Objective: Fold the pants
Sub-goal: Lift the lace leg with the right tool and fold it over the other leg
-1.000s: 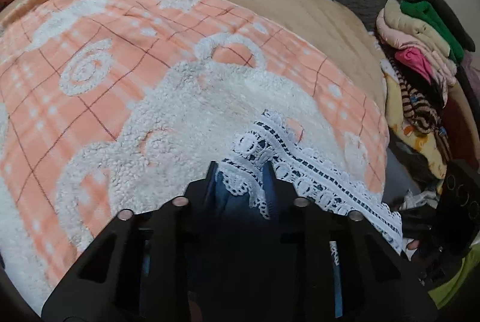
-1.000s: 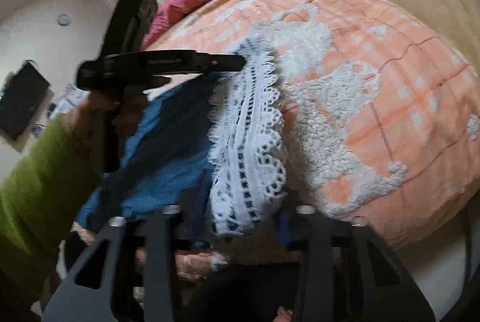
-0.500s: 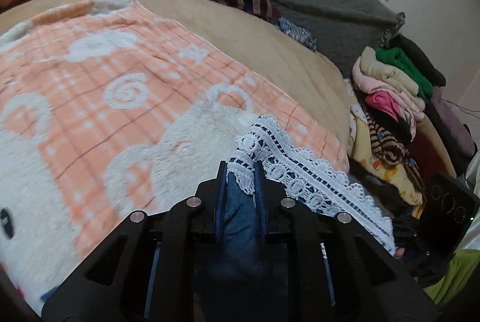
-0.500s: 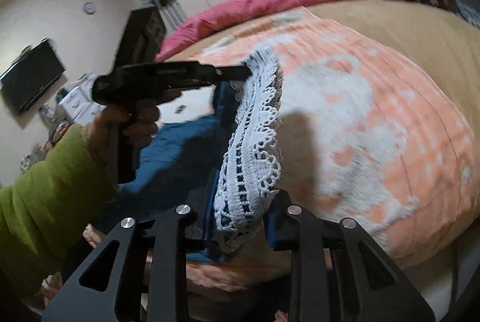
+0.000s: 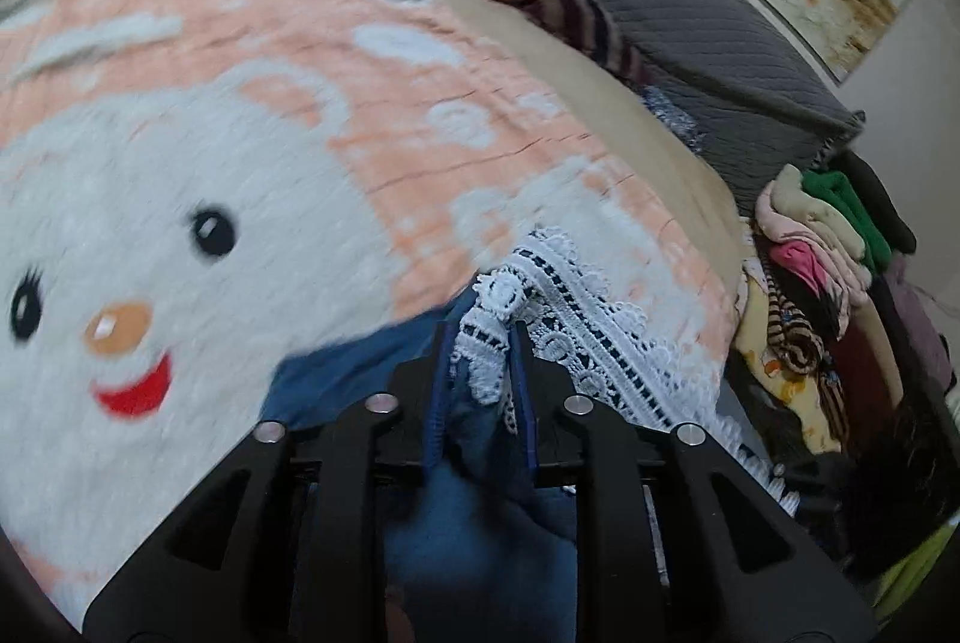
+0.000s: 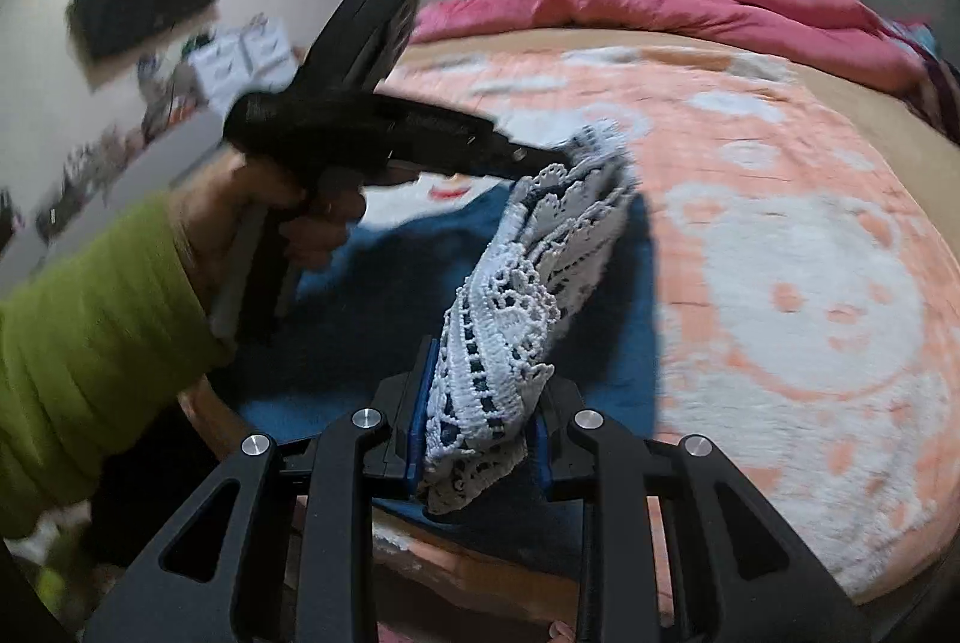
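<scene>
Since a second ago you have carried both tools forward over the bed [image 5: 672,145], and the blanket's bear face now fills the left wrist view where only plaid and swirls showed before. You work above the peach and white blanket [image 6: 780,235], which covers most of the bed; a pink duvet [image 6: 690,7] lies bunched along its far edge. The pants [image 6: 420,295], blue with a white lace hem [image 6: 540,247], hang spread between your two tools, the blue cloth draped down toward the blanket. Your left tool [image 5: 480,337] is clenched on one end of the lace hem, with blue fabric bunched between and under its fingers. Your right tool [image 6: 480,403] is clenched on the other end of the hem, lace spilling over its blue pads [image 6: 419,427]. From the right wrist view the hem runs straight from the right tool up to the tip of the left tool.
</scene>
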The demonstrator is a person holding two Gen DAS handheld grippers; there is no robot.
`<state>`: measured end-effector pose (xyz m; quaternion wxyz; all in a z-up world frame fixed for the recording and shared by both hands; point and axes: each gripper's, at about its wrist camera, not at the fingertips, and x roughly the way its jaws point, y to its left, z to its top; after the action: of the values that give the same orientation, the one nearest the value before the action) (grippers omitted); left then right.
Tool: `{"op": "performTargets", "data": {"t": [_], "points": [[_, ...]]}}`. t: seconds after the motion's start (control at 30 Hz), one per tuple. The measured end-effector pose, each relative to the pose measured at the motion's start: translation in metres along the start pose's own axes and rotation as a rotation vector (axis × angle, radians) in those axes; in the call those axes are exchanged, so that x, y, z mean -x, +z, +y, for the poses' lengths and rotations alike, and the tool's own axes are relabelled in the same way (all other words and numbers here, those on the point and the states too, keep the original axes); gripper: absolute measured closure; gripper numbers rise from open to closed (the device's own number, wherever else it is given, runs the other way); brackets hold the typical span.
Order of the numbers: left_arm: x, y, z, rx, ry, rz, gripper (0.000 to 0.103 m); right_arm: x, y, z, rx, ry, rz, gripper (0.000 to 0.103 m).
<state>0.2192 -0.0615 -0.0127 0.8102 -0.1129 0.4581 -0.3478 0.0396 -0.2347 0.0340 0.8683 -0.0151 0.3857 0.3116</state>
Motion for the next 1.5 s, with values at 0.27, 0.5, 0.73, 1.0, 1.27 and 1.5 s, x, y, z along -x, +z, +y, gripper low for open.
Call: {"op": "performTargets", "data": {"t": [0.27, 0.5, 0.73, 1.0, 1.27, 1.5], "points": [[0.037, -0.027, 0.023, 0.172, -0.015, -0.044, 0.038, -0.030, -0.016, 0.045, 0.194, -0.022, 0.080, 0.078], [0.038, -0.042, 0.038, 0.268, -0.101, -0.061, 0.028, -0.053, -0.027, 0.066, 0.283, -0.031, 0.113, 0.072], [0.022, -0.043, 0.033, 0.224, -0.021, -0.024, 0.053, -0.039, -0.022, 0.067, 0.229, 0.103, 0.044, 0.047], [0.019, -0.036, 0.023, 0.153, 0.038, -0.031, 0.089, -0.012, -0.029, 0.053, 0.213, 0.090, 0.007, 0.040], [0.021, -0.035, 0.029, 0.164, 0.072, -0.036, 0.089, -0.025, -0.047, 0.109, 0.430, 0.018, 0.016, 0.040], [0.023, -0.034, 0.025, 0.151, 0.086, -0.035, 0.089, -0.057, -0.046, 0.107, 0.467, -0.123, 0.085, 0.071]]}}
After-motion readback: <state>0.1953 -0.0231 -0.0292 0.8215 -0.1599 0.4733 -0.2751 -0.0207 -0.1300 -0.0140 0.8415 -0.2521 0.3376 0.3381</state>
